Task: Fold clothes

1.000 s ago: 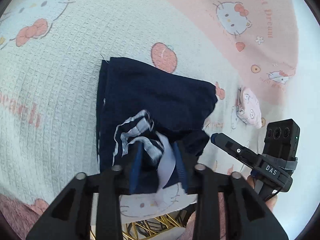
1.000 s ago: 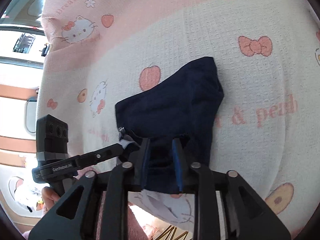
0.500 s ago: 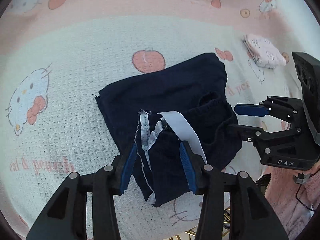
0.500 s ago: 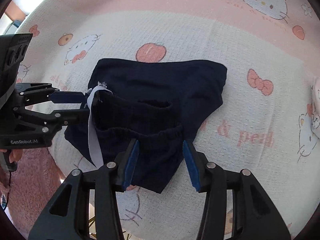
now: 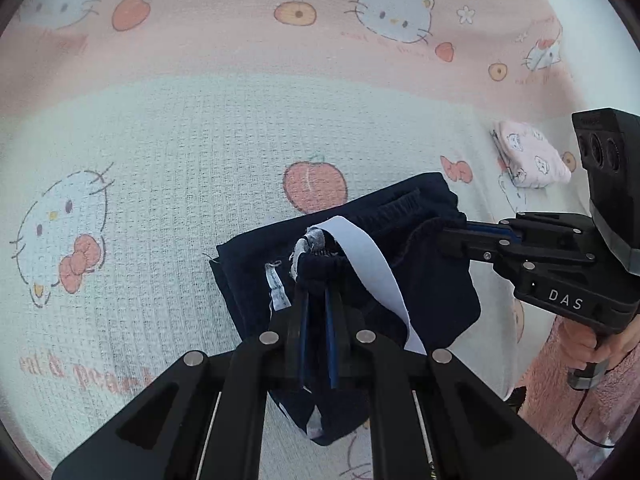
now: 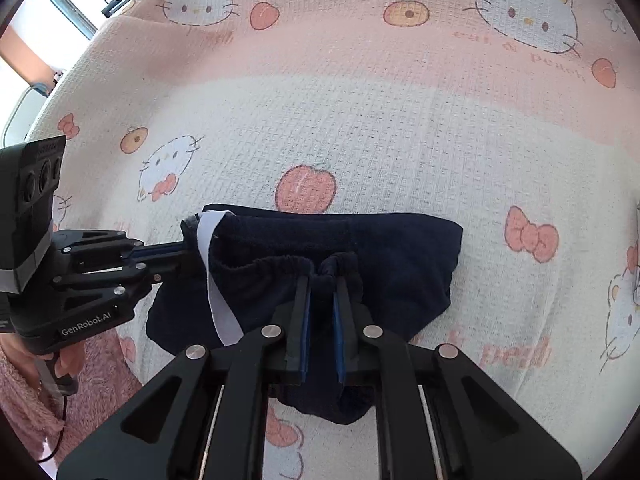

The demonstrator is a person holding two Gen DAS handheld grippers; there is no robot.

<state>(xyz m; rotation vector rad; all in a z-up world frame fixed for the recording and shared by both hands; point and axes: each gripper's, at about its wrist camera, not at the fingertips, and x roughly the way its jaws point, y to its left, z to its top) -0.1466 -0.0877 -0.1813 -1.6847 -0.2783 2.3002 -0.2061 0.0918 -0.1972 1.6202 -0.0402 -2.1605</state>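
Navy garment [image 6: 400, 256] pinched between both grippers' jaws, waistband bunched.

The left gripper [image 5: 316, 280] points down at a steep slant. Its jaws have just been closing, and now they pinch the bunched edge of the dark blue shorts [image 5: 424, 280] between their blue pads. The right gripper [image 6: 322, 276] points down the same way. Its jaws have just been closing too, and they squeeze the stretchy edge of the shorts. The two grippers sit near each other, side by side. A hand [image 5: 588, 344] in a fuzzy pink sleeve [image 5: 560, 400] holds the right gripper's handle. Another hand [image 6: 60, 364] holds the left one.
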